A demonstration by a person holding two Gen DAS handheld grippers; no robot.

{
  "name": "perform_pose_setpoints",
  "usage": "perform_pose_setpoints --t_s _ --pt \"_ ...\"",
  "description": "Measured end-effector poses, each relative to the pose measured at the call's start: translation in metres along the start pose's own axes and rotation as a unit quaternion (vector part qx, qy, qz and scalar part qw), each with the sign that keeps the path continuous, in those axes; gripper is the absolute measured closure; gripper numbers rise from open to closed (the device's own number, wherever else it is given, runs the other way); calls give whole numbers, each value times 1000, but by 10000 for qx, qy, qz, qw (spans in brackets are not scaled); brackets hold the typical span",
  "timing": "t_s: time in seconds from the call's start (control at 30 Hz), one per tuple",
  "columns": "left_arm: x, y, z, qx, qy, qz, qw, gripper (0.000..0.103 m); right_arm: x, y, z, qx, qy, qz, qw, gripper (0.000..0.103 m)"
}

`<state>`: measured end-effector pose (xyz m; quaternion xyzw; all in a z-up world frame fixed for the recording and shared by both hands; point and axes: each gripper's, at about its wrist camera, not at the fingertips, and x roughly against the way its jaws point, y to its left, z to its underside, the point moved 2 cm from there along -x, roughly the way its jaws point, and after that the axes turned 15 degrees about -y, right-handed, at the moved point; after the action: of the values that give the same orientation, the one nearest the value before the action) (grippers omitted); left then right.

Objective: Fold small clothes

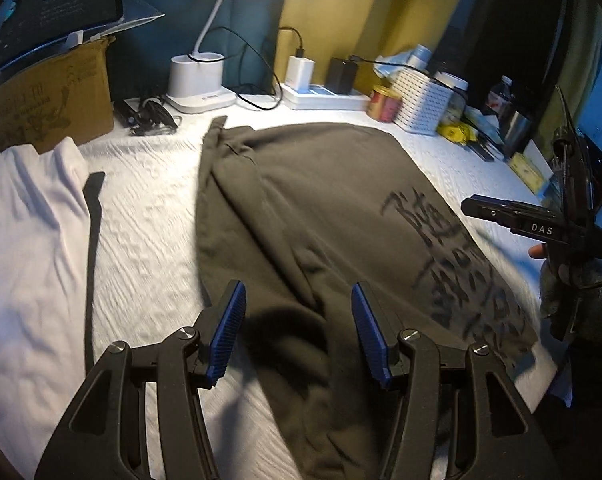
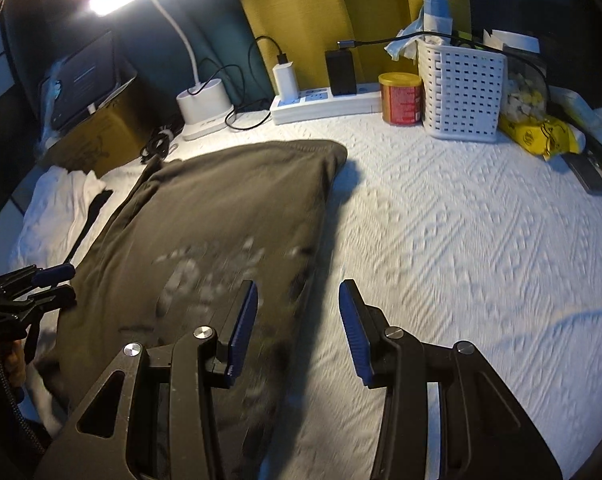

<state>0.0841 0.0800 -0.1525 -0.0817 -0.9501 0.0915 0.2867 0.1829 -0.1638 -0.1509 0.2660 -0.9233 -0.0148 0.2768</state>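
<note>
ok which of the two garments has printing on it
The dark olive garment in the middle of the bed, below both open grippers, has blurred lettering across it. The white garment at the left edge is plain, with only a dark strap beside it.

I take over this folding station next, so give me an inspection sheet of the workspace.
Surface: white textured cover, bare to the right of the garment.
Job's things: dark olive garment lying flat, printed side up; white garment bunched at the left.
Clutter: cardboard box, red tin, white basket, yellow packet.
Grippers: left gripper open over the olive garment's near part; right gripper open over its right edge; neither holds anything.
Cables: black leads run to the power strip and lamp base.
Surroundings: desk lamp lit, yellow and teal backdrop.
</note>
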Motion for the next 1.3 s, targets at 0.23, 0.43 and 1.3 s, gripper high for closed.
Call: perform_pose_setpoints --t_s 0.23,0.43,1.3 --pt "15 -21 18 -84 34 313 9995 48 18 11 21 24 30 -13 10000 58" --pt "24 -36 43 -280 195 572 9978 48 33 13 36 5 27 8 10000 58" --pt "53 -33 67 -317 326 582 9973 90 83 28 88 -116 163 -202 9996 58"
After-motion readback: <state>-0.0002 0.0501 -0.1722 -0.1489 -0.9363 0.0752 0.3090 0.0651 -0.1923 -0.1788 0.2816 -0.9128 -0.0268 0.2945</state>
